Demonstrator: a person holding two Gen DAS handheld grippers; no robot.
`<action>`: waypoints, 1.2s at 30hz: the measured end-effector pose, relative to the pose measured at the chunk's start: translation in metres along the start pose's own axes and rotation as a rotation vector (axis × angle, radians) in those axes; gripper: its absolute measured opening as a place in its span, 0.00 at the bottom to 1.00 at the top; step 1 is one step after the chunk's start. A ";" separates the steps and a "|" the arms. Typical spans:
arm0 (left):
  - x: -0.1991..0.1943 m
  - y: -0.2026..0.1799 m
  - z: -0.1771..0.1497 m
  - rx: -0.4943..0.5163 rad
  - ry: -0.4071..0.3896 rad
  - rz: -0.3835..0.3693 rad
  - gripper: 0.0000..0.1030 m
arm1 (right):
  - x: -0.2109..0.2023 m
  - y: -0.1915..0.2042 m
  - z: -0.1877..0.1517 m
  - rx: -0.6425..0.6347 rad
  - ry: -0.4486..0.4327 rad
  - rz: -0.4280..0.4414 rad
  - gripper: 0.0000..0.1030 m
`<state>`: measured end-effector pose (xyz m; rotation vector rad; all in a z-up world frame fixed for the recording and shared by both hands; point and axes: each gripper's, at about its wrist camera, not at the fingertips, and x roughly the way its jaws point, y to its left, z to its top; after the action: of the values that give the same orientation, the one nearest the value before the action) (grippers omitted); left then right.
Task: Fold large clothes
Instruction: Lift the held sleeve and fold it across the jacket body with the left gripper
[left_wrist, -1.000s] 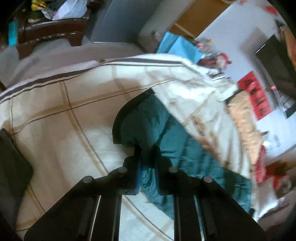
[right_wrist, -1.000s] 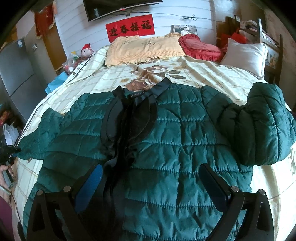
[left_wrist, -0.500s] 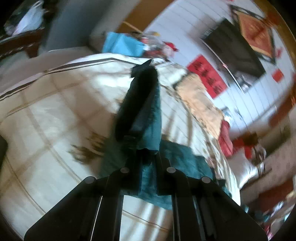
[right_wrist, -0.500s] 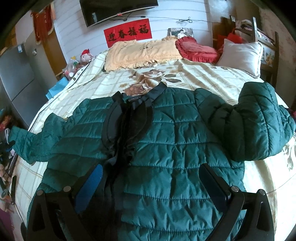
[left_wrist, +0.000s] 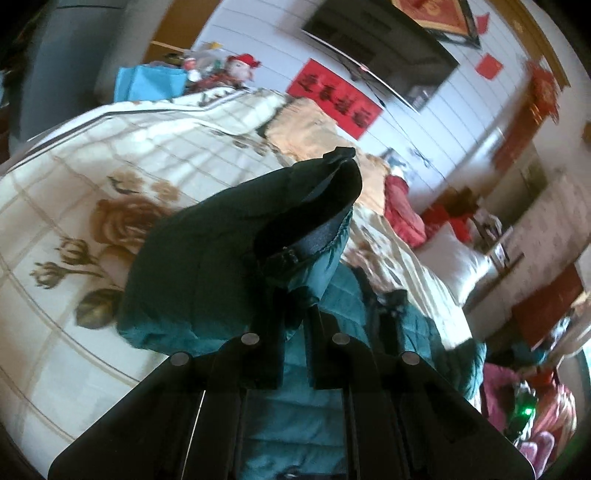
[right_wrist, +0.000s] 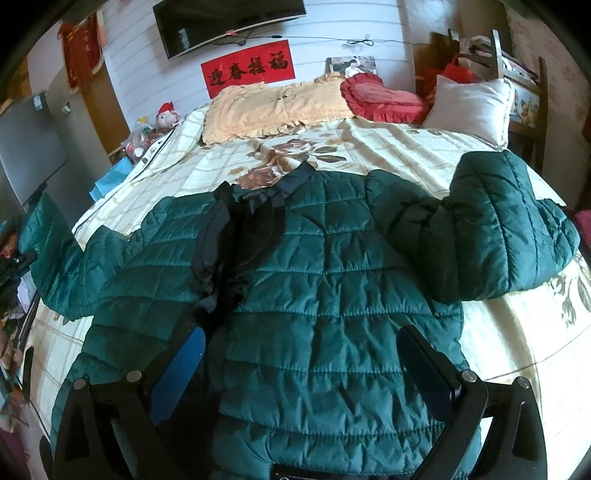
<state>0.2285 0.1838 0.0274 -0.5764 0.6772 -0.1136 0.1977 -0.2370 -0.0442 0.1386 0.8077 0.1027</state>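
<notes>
A dark green quilted jacket (right_wrist: 325, 295) lies front up on the bed, collar toward the pillows. Its right sleeve (right_wrist: 491, 229) is bent back on itself beside the body. My left gripper (left_wrist: 295, 314) is shut on the jacket's left sleeve (left_wrist: 229, 251) near the dark cuff and holds it lifted above the bed. In the right wrist view that sleeve (right_wrist: 55, 251) rises at the far left. My right gripper (right_wrist: 303, 369) is open and empty, hovering over the jacket's lower front.
The bed (right_wrist: 424, 155) has a cream plaid cover with flower prints. A yellow pillow (right_wrist: 273, 107), red heart cushion (right_wrist: 380, 99) and white pillow (right_wrist: 472, 107) lie at its head. A blue bag (left_wrist: 147, 81) and toys stand by the bed's left side.
My left gripper has lifted the left sleeve off the bed and swung toward the jacket body. The right gripper has stayed open above the jacket's front.
</notes>
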 end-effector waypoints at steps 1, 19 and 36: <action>0.004 -0.008 -0.003 0.011 0.010 -0.005 0.07 | -0.001 -0.002 0.000 0.001 -0.002 -0.001 1.00; 0.064 -0.100 -0.046 0.139 0.136 -0.056 0.07 | 0.025 -0.028 0.005 -0.020 0.060 -0.129 1.00; 0.126 -0.173 -0.098 0.237 0.297 -0.119 0.07 | 0.016 -0.044 0.000 -0.005 0.052 -0.125 1.00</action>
<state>0.2803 -0.0422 -0.0124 -0.3731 0.9031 -0.3910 0.2103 -0.2783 -0.0622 0.0808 0.8660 -0.0095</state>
